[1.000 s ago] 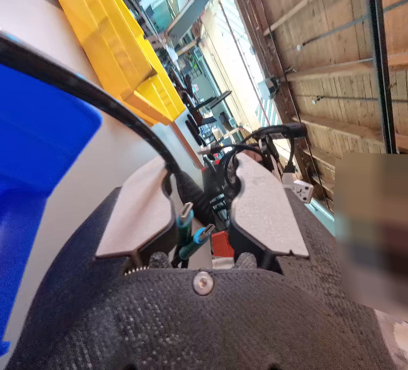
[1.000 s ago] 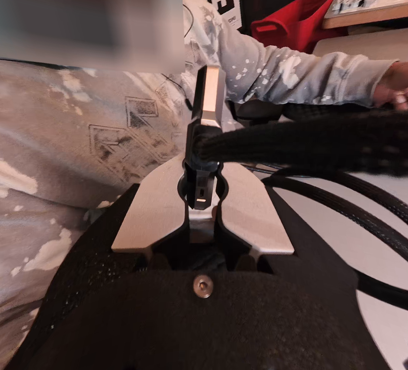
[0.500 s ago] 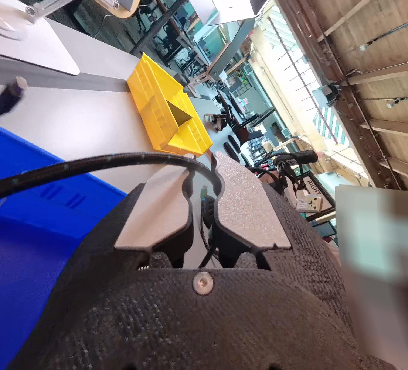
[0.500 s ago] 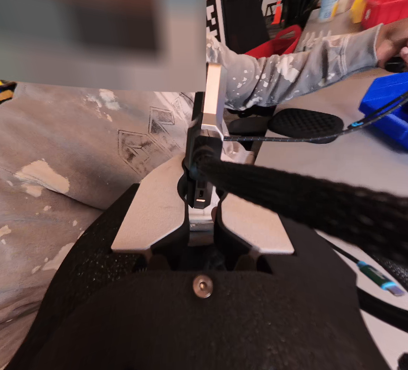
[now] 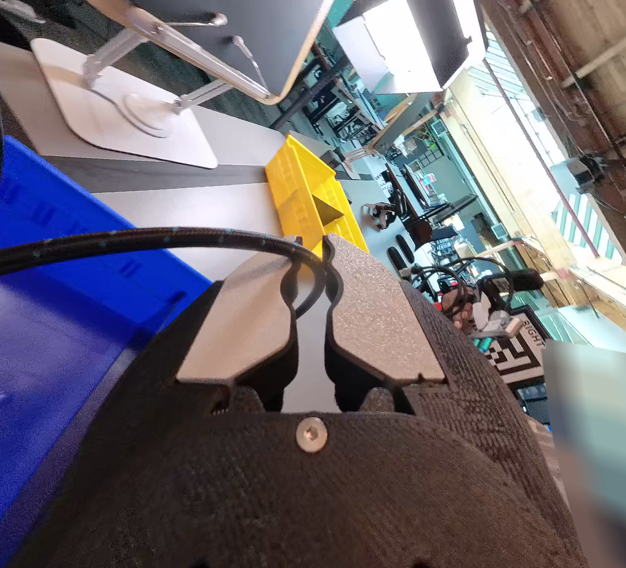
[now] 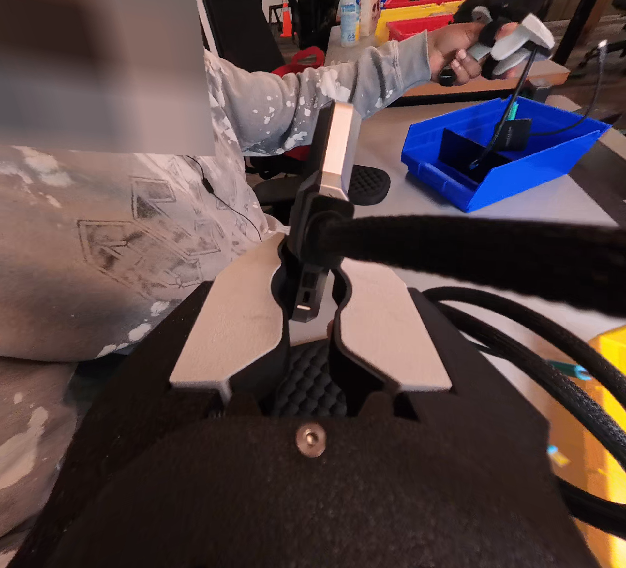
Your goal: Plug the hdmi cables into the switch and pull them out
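My right gripper [image 6: 310, 267] is shut on the switch [image 6: 338, 145], a black and silver box held upright between its fingers. A thick black braided hdmi cable [image 6: 474, 247] is plugged into the switch's side and runs off to the right. My left gripper [image 5: 320, 257] is shut on a thin black braided cable [image 5: 135, 237] with teal flecks, which trails off to the left above a blue bin [image 5: 67, 281]. In the right wrist view the person's hand holds the left gripper [image 6: 501, 27] high above that blue bin [image 6: 491, 186].
A yellow bin [image 5: 298, 193] and a monitor stand base [image 5: 118, 111] sit on the grey table beyond the left gripper. More black cables [image 6: 542, 365] with a teal plug [image 6: 572, 370] loop beside a yellow bin [image 6: 609, 365]. A black pad [image 6: 367, 184] lies behind the switch.
My left gripper has closed from open onto the thin cable and risen above the blue bin. My right gripper kept hold of the switch while turning toward the table.
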